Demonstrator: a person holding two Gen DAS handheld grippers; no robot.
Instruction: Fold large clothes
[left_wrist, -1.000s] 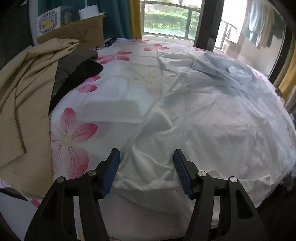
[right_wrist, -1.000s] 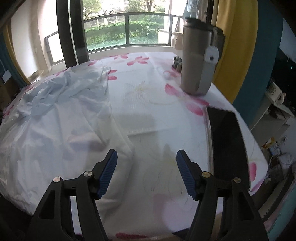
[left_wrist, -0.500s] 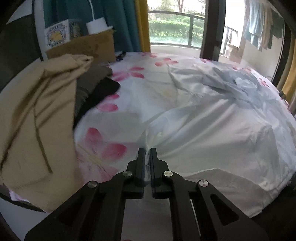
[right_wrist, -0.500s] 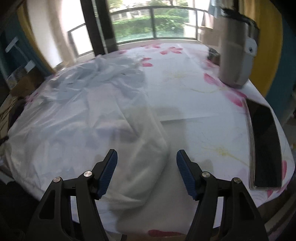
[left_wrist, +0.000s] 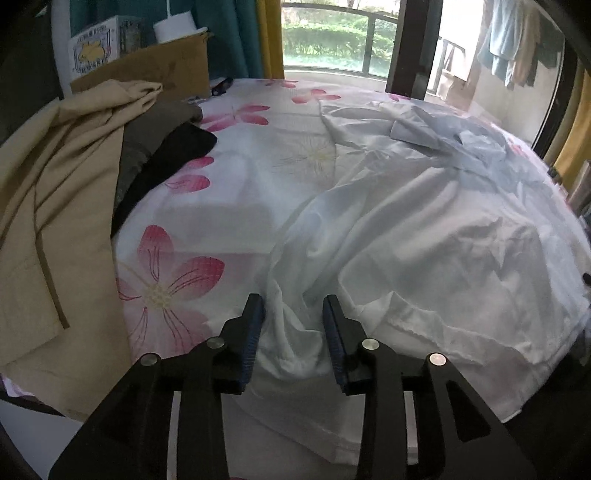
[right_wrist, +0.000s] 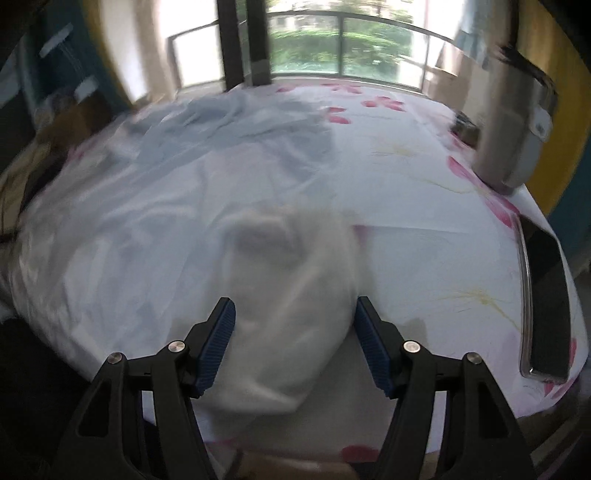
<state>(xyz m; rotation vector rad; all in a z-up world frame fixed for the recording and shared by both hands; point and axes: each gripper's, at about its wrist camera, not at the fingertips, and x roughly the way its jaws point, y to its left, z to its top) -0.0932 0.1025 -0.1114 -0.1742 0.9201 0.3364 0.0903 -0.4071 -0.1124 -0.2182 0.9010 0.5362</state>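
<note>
A large white garment lies crumpled over a flower-printed sheet. My left gripper hovers at the garment's near left edge. Its jaws are opening, and a raised fold of the white cloth stands between them without being pinched. In the blurred right wrist view the same garment covers the left half of the sheet. My right gripper straddles a rounded bulge of cloth at the near right corner. Its jaws are closing slowly, and the blue pads stand clear of the cloth.
A beige cloth and dark clothes are piled at the left, with a cardboard box behind them. At the right stand a grey canister and a flat black device near the sheet's edge. Windows lie beyond.
The left gripper closed on the garment's edge half a second ago and has since parted again, leaving a pulled-up fold. The right gripper has swung left over the cloth bulge.
</note>
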